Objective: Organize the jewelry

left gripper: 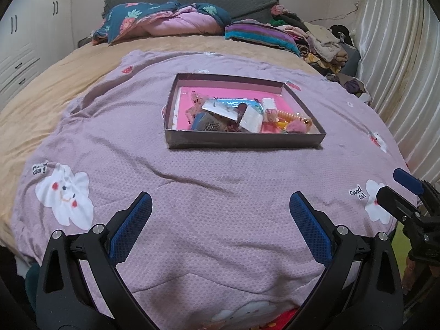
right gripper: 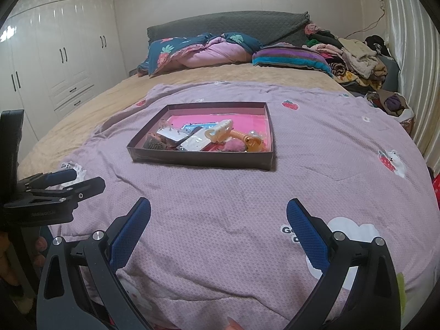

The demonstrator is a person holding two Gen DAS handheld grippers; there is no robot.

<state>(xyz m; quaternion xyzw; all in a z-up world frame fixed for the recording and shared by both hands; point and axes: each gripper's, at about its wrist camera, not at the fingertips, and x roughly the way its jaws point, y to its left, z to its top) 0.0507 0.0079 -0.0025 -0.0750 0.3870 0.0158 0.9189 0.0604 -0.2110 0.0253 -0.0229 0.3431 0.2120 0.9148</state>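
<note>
Spread over the bed, a lilac quilt [left gripper: 209, 181] carries a shallow box [left gripper: 242, 137] heaped with jewelry [left gripper: 233, 115]. Left claw [left gripper: 220, 203] and right claw [right gripper: 218, 209] hover near, both wide and empty. Items lie gathered yet jumbled, fitting sorting ahead or finished.

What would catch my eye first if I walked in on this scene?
Probably the shallow dark cardboard box with a pink lining, heaped with hair clips and trinkets, sitting mid-bed on a lilac quilt with cartoon clouds. Nearer, the left gripper and right gripper, both blue-padded, are open and empty.

A tray [left gripper: 242, 139] of jewelry [left gripper: 242, 115] lies on the blanket [left gripper: 192, 181], pillows [left gripper: 165, 22] behind.
</note>
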